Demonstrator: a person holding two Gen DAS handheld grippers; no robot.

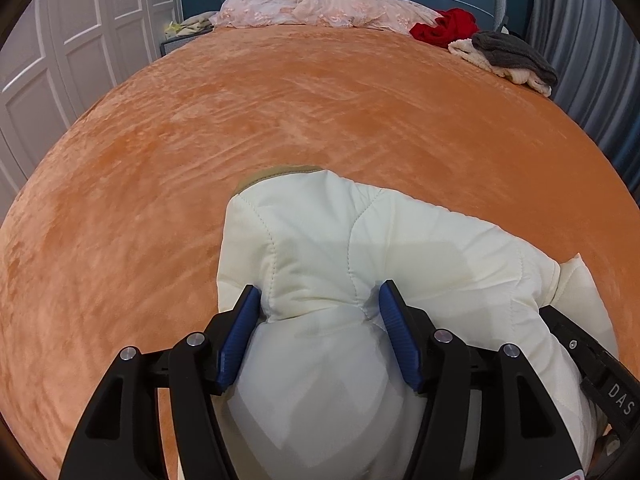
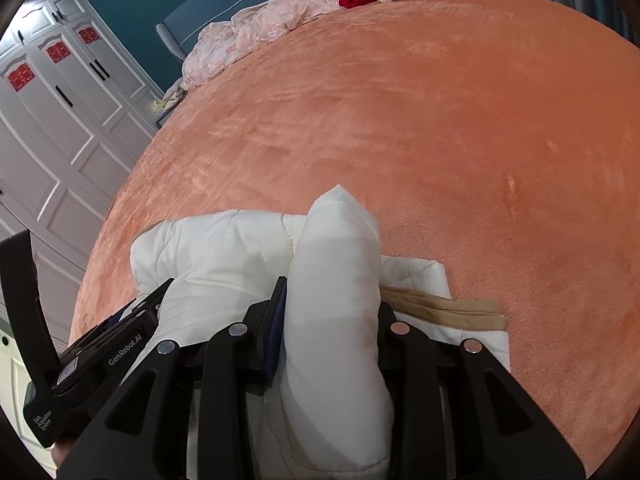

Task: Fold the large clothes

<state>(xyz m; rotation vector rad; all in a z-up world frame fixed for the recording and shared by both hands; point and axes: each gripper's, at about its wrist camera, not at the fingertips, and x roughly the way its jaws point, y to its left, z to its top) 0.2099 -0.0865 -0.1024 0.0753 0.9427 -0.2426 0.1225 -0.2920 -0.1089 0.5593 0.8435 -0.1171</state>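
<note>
— So, what have your two grippers got right now?

— My left gripper (image 1: 320,300) has its blue pads (image 1: 240,336) partly apart with a thick roll of the cream quilted jacket (image 1: 360,240) bulging up between them; the padding fills the gap, so I judge it gripped, not merely straddled. My right gripper (image 2: 332,304) is clamped the same way on another puffy fold of the jacket (image 2: 336,280), which stands up like a ridge between its jaws

— And where does the jacket lie?

— On the near edge of the orange bedspread (image 1: 280,100), bunched close to me. Its tan collar lining (image 2: 452,308) pokes out just beside my right gripper, and a flat quilted panel lies under it. The rest of the bed beyond is bare until the far end

— How would you do this fold well?

— I think both hands should move together, lifting just enough that the padding clears the bedspread, then carry the held edge away from me and lay it flat. The fabric looks slippery and springy, so I'd keep a firm squeeze until it rests, and press it down before letting go or it may puff back open

— Anything to steer clear of?

— The pink bedding (image 1: 320,8), the red garment (image 1: 444,28) and the grey and cream knits (image 1: 512,56) sit well apart at the head of the bed, so there is room to spread out
</note>
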